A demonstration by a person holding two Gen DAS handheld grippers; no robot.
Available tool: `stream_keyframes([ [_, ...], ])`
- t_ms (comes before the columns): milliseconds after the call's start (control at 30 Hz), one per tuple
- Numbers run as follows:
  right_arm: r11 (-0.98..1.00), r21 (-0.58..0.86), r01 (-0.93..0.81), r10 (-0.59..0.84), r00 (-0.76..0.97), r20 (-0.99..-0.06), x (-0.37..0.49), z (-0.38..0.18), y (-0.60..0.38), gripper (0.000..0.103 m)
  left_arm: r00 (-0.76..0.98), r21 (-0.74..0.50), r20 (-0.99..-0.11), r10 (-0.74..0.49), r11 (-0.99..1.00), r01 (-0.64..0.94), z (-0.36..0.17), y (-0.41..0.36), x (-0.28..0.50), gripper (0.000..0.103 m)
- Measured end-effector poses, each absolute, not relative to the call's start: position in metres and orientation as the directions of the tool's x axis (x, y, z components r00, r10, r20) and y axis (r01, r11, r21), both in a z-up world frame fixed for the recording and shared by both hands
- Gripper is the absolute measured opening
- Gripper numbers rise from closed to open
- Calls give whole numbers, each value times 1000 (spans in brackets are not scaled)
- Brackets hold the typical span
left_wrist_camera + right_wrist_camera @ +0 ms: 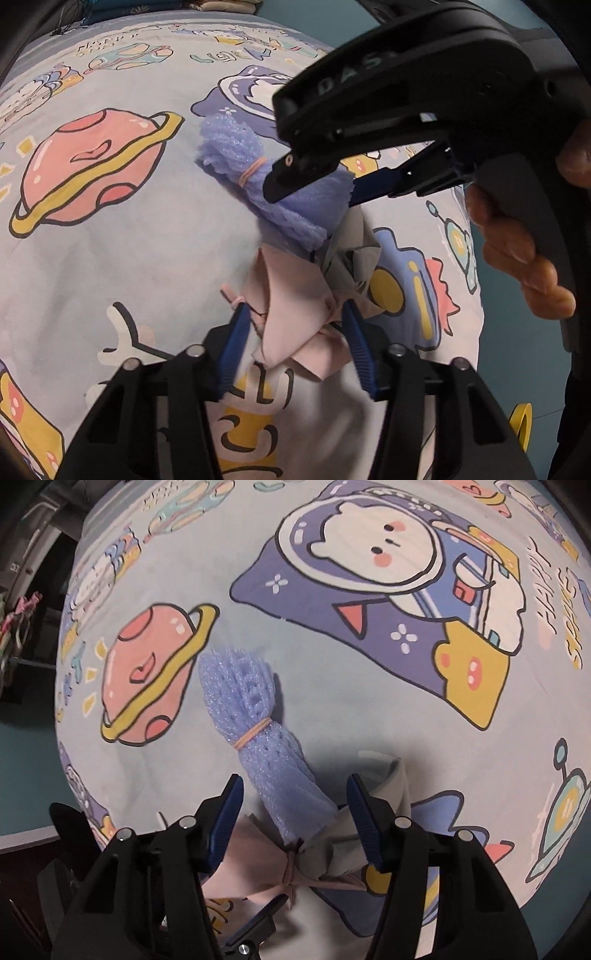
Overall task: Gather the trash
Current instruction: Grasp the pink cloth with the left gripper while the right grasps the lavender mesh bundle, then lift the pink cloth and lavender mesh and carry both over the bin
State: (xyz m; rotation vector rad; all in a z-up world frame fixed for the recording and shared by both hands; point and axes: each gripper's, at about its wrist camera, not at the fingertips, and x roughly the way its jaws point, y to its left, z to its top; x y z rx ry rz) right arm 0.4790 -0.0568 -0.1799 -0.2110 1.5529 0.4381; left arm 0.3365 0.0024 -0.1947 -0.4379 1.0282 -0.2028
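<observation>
On the printed sheet (332, 709), both hand-held grippers straddle bundles: left (295, 325) the pink cloth (291, 314), right (295, 805) the blue foam net (258, 746).

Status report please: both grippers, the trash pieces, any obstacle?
Left gripper open around pink-grey cloth bundle. Right gripper open over blue foam net. Both pieces lie touching on the printed sheet. No obstacle seen.

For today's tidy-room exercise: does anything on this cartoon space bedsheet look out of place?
Yes. A purple foam net bundle cinched with a rubber band lies on the bedsheet, touching a crumpled pink and grey cloth scrap. Both look like litter, not bedding.
</observation>
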Motion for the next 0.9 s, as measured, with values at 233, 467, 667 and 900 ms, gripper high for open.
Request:
stream_keyframes([
  [233, 914, 120, -386, 116, -34, -993, 481, -189, -51, 24, 503, -426, -786, -360, 904, -18, -195, -2, 341, 16],
  [467, 927, 201, -318, 224, 38, -974, 482, -156, -68, 15, 520, -424, -770, -370, 906, 17, -180, 0, 329, 14],
  [667, 920, 283, -272, 327, 136, -935, 460, -101, -110, 15, 557, -406, -727, -401, 906, 121, -139, 0, 299, 14],
  [900, 916, 348, -198, 395, 301, -868, 405, -39, -175, 15, 586, -378, -655, -476, 879, 292, -88, -11, 247, 14],
])
